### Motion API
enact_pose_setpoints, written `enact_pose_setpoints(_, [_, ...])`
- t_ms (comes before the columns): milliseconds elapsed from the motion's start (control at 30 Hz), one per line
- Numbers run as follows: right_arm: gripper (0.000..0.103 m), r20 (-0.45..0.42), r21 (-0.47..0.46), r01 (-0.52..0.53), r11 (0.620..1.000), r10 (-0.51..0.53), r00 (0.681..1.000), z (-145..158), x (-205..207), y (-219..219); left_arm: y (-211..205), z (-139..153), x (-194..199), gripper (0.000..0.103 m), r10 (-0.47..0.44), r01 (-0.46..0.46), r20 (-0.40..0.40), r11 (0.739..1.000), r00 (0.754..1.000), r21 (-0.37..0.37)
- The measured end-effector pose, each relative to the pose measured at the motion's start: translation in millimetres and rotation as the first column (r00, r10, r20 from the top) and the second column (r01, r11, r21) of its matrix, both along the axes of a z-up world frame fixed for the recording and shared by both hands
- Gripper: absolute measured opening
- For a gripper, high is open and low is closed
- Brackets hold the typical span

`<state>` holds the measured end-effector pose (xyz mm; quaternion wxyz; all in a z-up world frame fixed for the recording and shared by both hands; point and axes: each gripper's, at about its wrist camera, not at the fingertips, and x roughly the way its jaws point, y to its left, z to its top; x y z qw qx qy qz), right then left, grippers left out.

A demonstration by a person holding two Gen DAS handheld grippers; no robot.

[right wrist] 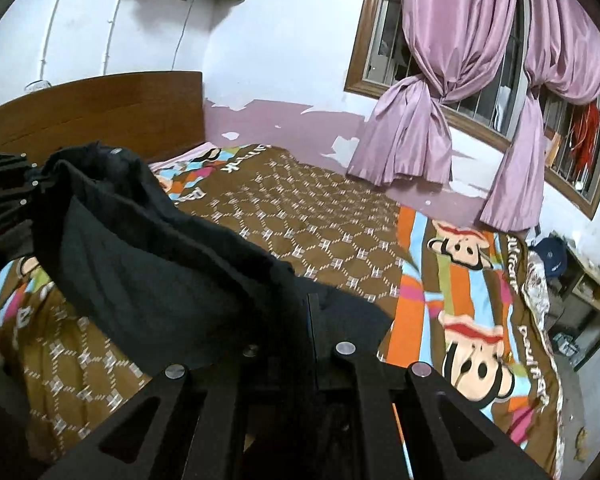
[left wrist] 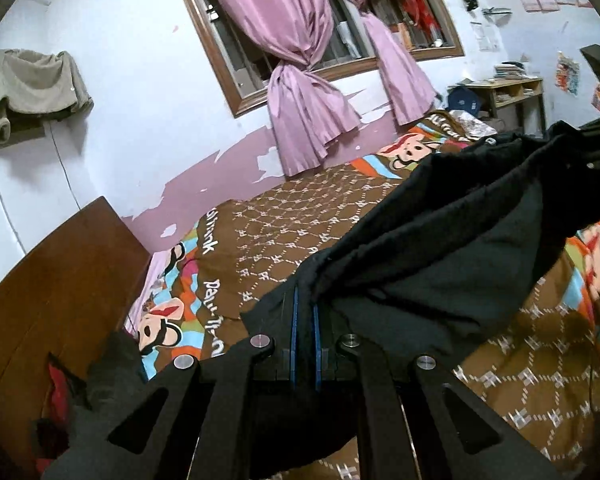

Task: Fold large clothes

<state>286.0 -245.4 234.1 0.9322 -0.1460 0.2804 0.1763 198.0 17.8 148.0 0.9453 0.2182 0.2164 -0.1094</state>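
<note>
My left tongs [left wrist: 305, 312] and right tongs [right wrist: 312, 312] hold the garment [left wrist: 440, 248] stretched between them over the bed [left wrist: 292, 216]. The headboard [right wrist: 100, 112] stands at the left, the window [right wrist: 452, 60] on the far wall, a shelf [left wrist: 512, 96] far right.

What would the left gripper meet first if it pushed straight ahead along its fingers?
Probably the black garment that the left gripper already pinches; beyond it lies the brown patterned bedspread, though depth is unclear.

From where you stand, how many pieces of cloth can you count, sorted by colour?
Black: 1, the garment held up between the left gripper and the right gripper
Pink: 2, the curtains
Beige: 1, the cloth hung on the wall
Brown patterned: 1, the bedspread
Total: 5
</note>
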Motion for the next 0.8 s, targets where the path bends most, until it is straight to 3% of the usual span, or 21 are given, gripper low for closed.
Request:
enact_pose_setpoints(200, [0.007,0.013,-0.009,0.049,0.999,-0.049,0.999,-17.1,59.3,7.6,0.7,-2.1,63.2,0.004,0.060,-0.060,0.024,0.998,0.998,0.009])
enact_pose_setpoints(367, [0.007,-0.002,-0.017,0.079,0.997,-0.079,0.997,-36.4,103.4,14.1,1.5,-16.1,117.1,0.004,0.094,-0.093,0.030,0.995,0.995,-0.027])
enact_pose_setpoints(433, [0.007,0.001,-0.028,0.080,0.996,-0.080,0.997,-44.8,116.7,18.8,5.6,-22.1,137.0,0.004,0.106,-0.105,0.005,0.992,0.994,-0.068])
enact_pose_setpoints(800, [0.007,-0.068,-0.027,0.134,0.991,-0.135,0.988,-108.7,193.1,25.8,15.8,-66.3,233.8,0.004,0.146,-0.160,-0.105,0.977,0.984,-0.141])
